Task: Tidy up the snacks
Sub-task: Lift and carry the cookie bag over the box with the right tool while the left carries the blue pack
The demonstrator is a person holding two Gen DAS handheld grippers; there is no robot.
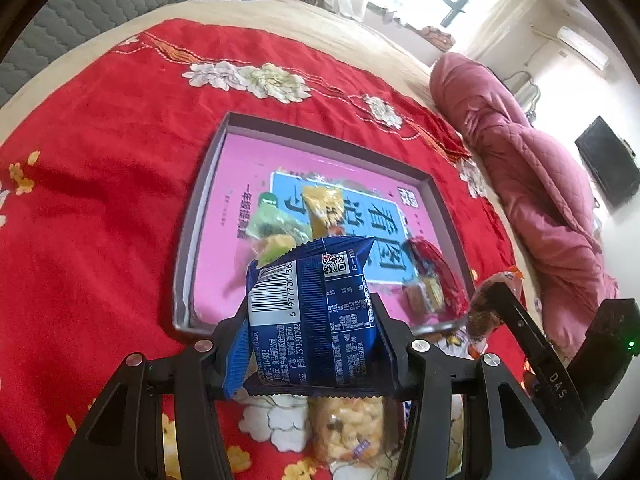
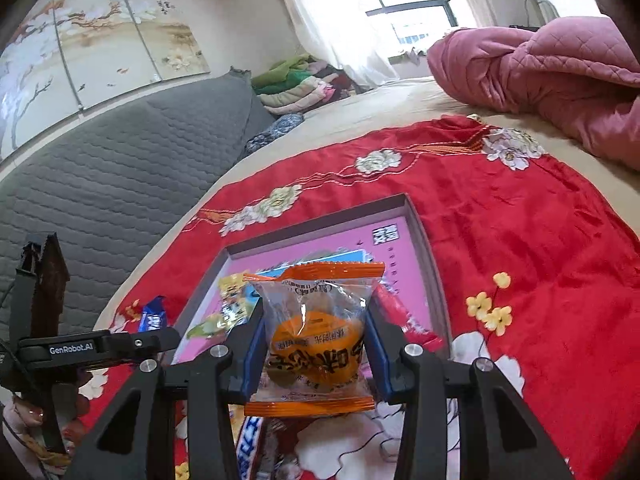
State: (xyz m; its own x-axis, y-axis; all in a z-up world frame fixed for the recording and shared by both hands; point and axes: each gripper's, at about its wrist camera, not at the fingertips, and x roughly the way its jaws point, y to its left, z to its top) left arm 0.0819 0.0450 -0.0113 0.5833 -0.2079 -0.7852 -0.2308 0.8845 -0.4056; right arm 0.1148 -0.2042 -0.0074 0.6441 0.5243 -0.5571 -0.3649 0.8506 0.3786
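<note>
Blue foil snack packet point(image 1: 316, 312) is what my left tool point(image 1: 312, 344) has right now, pinched from both sides with the barcode and QR code facing the camera, held up just over the near edge of the shallow box point(image 1: 200, 216). My right tool point(image 2: 316, 356) is clamped on a clear packet with orange ends point(image 2: 314, 336), something round and orange inside it, also held just in front of that same box point(image 2: 430, 264).

That box sits on a red flowered cloth point(image 1: 100, 200) spread over the bed, and it's got a pink printed bottom. Already lying in it: a yellow packet point(image 1: 324, 206), a green one point(image 1: 276, 226), a red one point(image 1: 440, 268) and a small tan one point(image 1: 424, 298) near the right wall. A clear bag of pale yellow puffs point(image 1: 348, 428) lies on the cloth right under my left tool. Rumpled pink quilt point(image 2: 540, 68) is piled off to the far right of the bed.
</note>
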